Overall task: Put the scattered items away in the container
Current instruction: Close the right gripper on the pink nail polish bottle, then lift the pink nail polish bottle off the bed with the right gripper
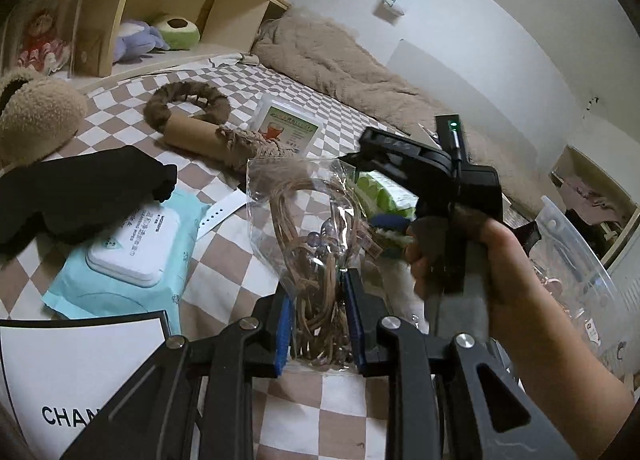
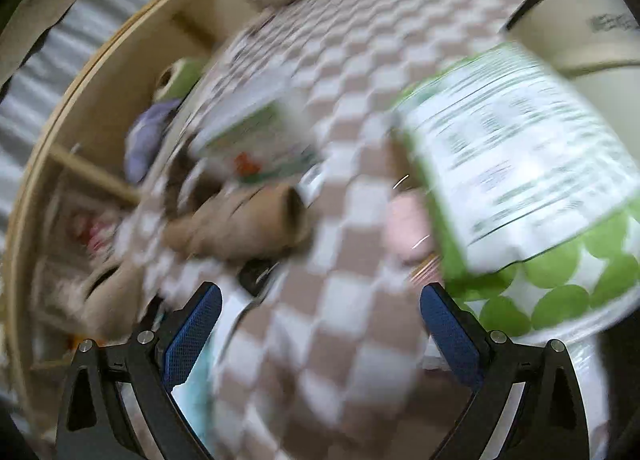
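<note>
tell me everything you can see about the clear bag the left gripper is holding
The clear plastic bag is crinkly, see-through cellophane holding coils of tan, raffia-like cord and a few small pale beads. The left gripper is shut on its lower part, one blue-padded finger pressing each side. It stands roughly upright above the brown-and-white checkered bedcover, its top edge open and rumpled. Behind it sit a green-dotted pack and the right gripper; whether it touches them cannot be told.
</note>
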`<state>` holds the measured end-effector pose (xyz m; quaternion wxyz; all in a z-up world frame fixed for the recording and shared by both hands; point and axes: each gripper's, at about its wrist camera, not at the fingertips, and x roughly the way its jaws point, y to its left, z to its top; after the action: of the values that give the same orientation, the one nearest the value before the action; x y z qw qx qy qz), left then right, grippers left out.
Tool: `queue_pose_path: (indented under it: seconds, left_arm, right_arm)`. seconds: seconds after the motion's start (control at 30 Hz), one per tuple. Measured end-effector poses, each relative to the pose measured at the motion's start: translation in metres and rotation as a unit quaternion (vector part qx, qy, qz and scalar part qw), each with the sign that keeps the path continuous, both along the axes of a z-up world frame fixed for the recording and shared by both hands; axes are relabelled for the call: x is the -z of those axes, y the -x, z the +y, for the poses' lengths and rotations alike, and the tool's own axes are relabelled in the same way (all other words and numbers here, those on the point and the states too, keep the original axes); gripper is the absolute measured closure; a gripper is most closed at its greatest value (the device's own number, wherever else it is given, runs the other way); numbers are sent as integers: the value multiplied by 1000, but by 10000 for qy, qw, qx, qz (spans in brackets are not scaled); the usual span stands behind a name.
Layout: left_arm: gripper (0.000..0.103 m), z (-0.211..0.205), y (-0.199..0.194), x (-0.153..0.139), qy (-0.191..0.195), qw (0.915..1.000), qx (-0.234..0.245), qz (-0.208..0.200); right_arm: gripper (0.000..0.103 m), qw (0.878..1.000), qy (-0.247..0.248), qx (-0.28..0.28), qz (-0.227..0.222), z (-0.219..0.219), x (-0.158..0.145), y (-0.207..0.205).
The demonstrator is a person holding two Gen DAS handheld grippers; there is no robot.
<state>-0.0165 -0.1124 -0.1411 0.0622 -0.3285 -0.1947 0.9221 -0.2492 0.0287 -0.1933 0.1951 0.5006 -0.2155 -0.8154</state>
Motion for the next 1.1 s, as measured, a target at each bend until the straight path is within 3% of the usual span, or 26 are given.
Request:
queue_pose_path:
  seconds: [0.17,0.23,0.33,0.43,0.5,0.53,0.57,0.7,0.73,0.9,1.1]
  left_arm:
    - [79,-2,0,3,-107,9999,8,-10]
    - [79,-1,-1,2,-55,10000,-5,7]
    - [79,0,-2,1,-109,9999,37,27]
    - [79,1,-2,2,-114,9999,60,22]
    - [79,1,-1,4,-196,9998,98,3]
    - [79,0,0,5,-233,9997,117,-10]
    - [79,1,0,5,-236,9996,123,-17]
    - [79,2,0,6,-255,9996,145,-24]
    - [79,2,0,6,-289,9995,153,-27]
    - [79,1,-1,8,-231,9997,83,-50]
    - [79,-4,-1,10,-221,9997,-24,-113]
  right_arm:
    - [9,9997,-61,231,71,28,-3,18]
    - [14,9991,-374,185,123,31,-3,26]
    - [14,9967,-806,-71,62,22,4,35]
    - [16,9874,-1487,-491,225,-2,8,35]
    - [33,9818,-1727,-754,232,-14,14,36]
    - [48,9797,-1789,-892,164,-19,20,37]
    - [53,9774,-1864,-989,90,-22,25,38]
    - [60,9627,-2415,-1181,298,-31,32,34]
    - [65,9623,-2430,-1176,319,-30,32,31]
    - [65,9649,-2371,-1052,403,-20,26,13]
    - [65,9786,-1585,-1256,369,-3,6,-32]
